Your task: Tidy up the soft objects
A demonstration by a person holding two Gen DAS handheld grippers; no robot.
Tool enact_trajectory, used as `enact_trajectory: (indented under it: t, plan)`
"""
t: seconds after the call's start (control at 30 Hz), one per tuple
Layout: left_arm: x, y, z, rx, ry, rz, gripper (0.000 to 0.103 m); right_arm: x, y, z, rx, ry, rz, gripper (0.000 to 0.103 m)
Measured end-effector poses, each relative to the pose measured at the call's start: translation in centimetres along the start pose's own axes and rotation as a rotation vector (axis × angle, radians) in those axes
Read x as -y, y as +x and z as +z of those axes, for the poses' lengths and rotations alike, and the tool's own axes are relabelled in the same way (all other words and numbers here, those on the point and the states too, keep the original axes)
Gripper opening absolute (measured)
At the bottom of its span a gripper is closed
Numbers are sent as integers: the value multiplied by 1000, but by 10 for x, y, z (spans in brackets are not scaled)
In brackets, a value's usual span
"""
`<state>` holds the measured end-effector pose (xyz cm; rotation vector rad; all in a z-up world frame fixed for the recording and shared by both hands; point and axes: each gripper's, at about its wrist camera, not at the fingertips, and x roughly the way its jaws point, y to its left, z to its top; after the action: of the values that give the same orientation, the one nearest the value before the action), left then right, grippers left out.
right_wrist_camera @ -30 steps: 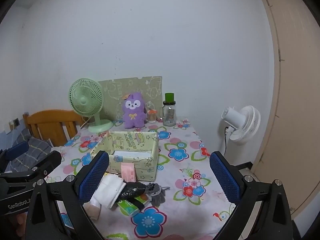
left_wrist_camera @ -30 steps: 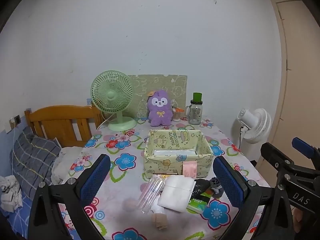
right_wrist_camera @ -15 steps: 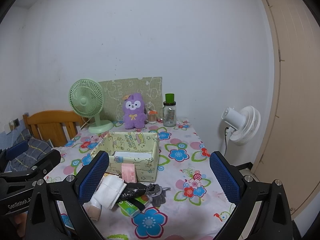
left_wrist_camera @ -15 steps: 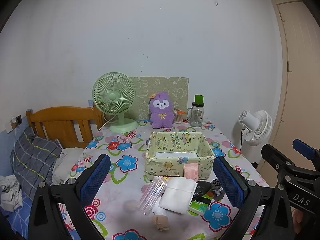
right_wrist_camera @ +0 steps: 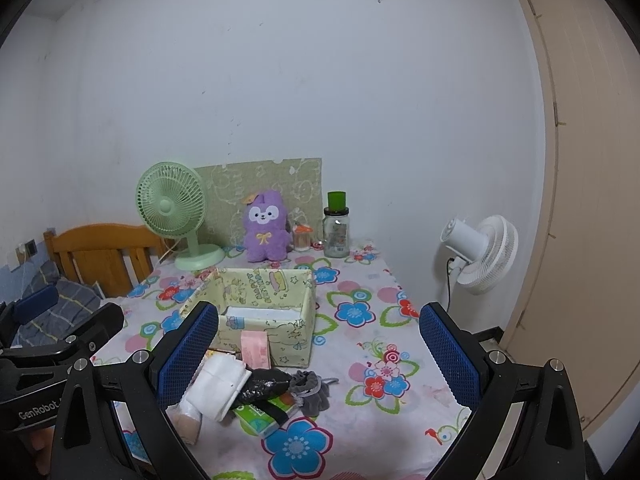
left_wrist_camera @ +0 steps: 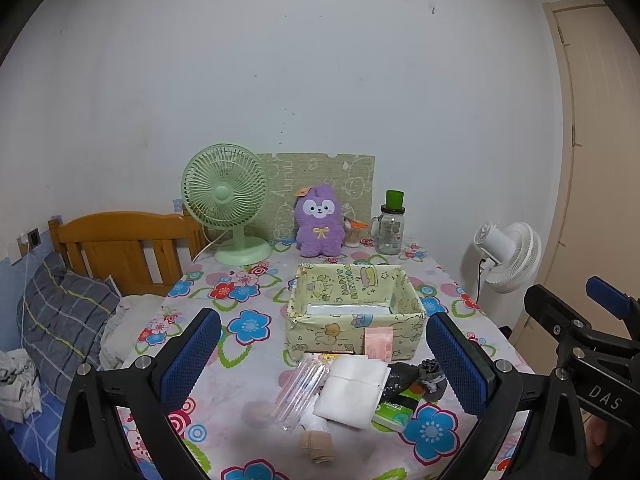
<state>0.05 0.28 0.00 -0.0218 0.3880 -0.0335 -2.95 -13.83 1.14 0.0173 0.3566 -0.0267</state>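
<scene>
A yellow cartoon-print fabric box (left_wrist_camera: pixel 354 326) (right_wrist_camera: pixel 288 334) stands mid-table with a flat white pack inside. In front of it lies a pile: a pink packet (left_wrist_camera: pixel 378 343) (right_wrist_camera: pixel 253 346), a folded white cloth (left_wrist_camera: pixel 352 392) (right_wrist_camera: pixel 218 382), a clear plastic sleeve (left_wrist_camera: pixel 298 390), a black bag (right_wrist_camera: pixel 262 386), grey socks (left_wrist_camera: pixel 432 378) (right_wrist_camera: pixel 312 394), a green tissue pack (left_wrist_camera: pixel 396 406) (right_wrist_camera: pixel 260 420) and a beige roll (left_wrist_camera: pixel 316 442) (right_wrist_camera: pixel 188 420). My left gripper (left_wrist_camera: pixel 320 368) and right gripper (right_wrist_camera: pixel 316 356) hover open and empty short of the pile.
At the table's back stand a green desk fan (left_wrist_camera: pixel 226 208), a purple plush (left_wrist_camera: pixel 320 226), a green-capped glass jar (left_wrist_camera: pixel 390 226) and a green board (left_wrist_camera: pixel 320 188). A wooden bed head (left_wrist_camera: pixel 120 248) and pillow are left; a white floor fan (left_wrist_camera: pixel 508 256) and a door are right.
Both views have shifted slightly, the table scene sitting a little lower and nearer in frame. Nothing on the table has moved and both grippers stay open.
</scene>
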Motion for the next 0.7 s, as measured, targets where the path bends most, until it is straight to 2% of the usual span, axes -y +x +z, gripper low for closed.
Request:
enact_trajectory:
  t: [0.7]
  plan:
    - [3, 0, 1, 2, 4, -1, 103, 2, 0, 0, 5, 10, 4, 102]
